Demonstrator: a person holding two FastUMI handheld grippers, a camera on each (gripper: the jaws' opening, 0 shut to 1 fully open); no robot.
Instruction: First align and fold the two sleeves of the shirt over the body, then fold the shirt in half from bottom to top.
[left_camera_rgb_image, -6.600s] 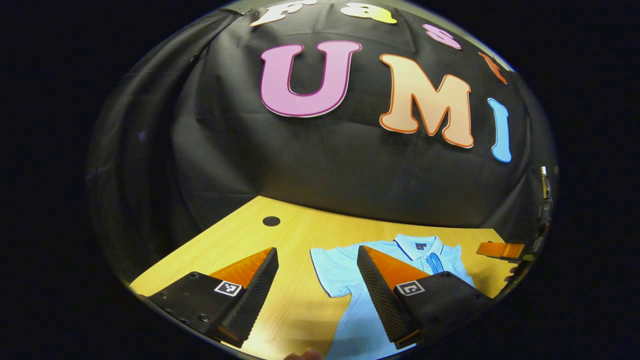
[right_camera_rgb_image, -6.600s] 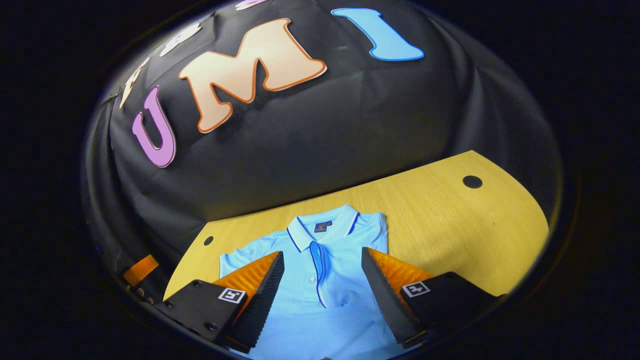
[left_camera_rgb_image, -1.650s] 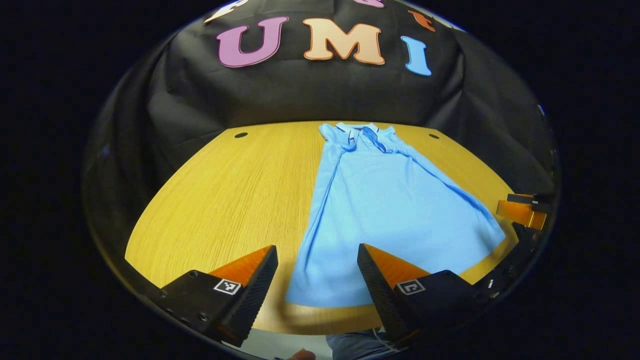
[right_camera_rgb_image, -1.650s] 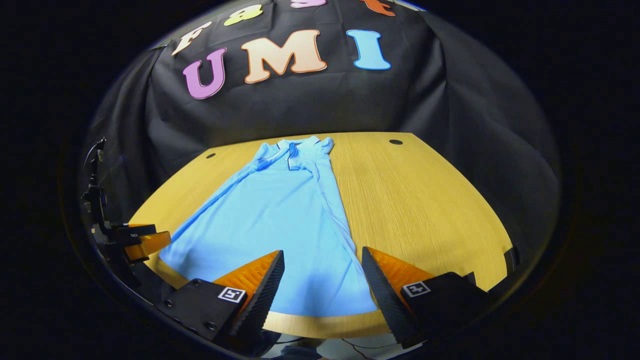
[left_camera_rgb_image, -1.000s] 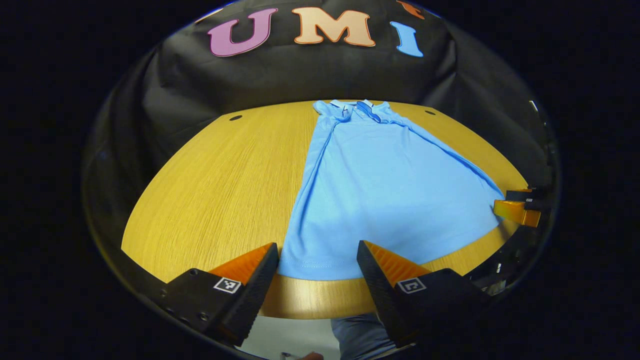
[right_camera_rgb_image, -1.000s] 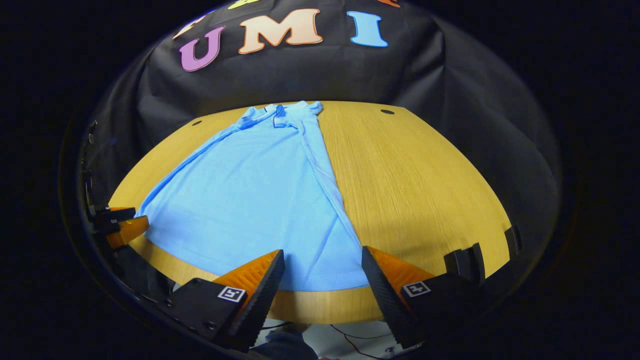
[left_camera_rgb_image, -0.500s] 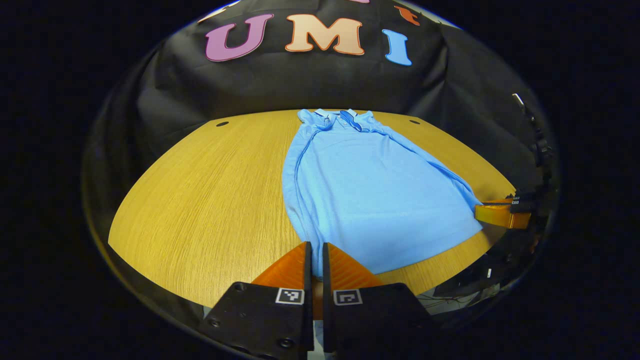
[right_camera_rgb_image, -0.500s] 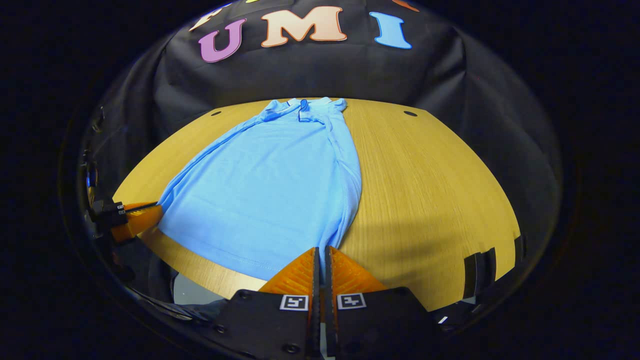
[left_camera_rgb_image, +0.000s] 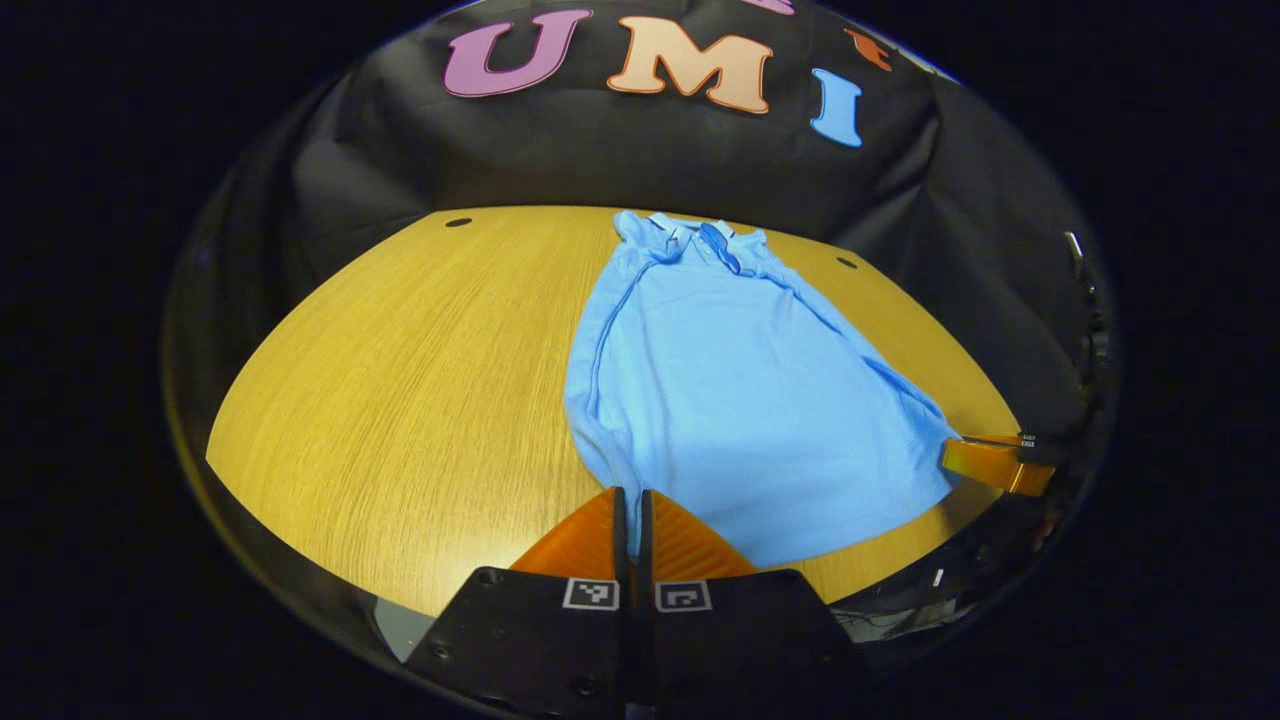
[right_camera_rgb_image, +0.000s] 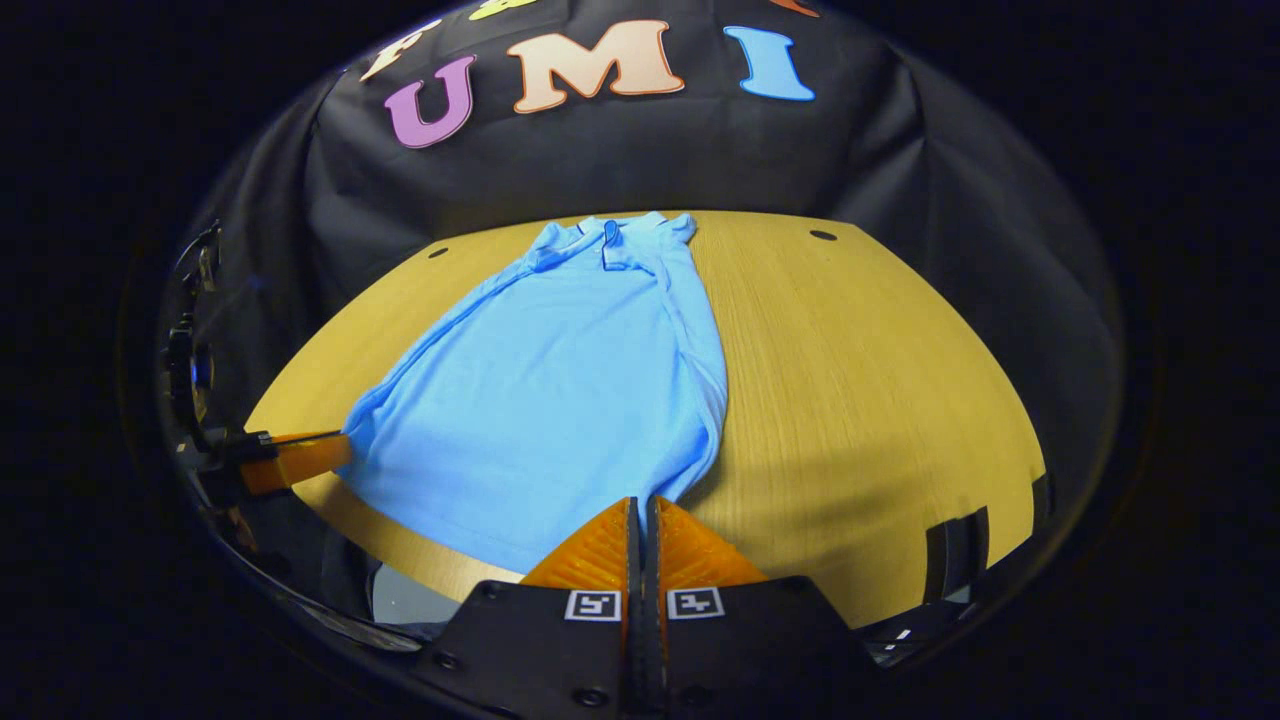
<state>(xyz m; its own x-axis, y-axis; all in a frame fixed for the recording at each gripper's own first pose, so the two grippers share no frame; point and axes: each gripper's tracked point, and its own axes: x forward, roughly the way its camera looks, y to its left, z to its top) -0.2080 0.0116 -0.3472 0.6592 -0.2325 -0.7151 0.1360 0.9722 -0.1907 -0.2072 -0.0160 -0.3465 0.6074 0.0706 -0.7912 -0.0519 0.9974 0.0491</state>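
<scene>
Left gripper (left_camera_rgb_image: 630, 497) pinched on near-left hem corner of light-blue short-sleeved polo shirt (left_camera_rgb_image: 730, 390); right gripper (right_camera_rgb_image: 644, 505) pinched on near-right hem corner. Likely so hem lifts evenly for bottom-to-top fold. Shirt lies on yellow wooden table (left_camera_rgb_image: 420, 370), sleeves tucked in, collar far.

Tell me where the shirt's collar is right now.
In both views the collar lies at the table's far edge, near the black wall.
</scene>
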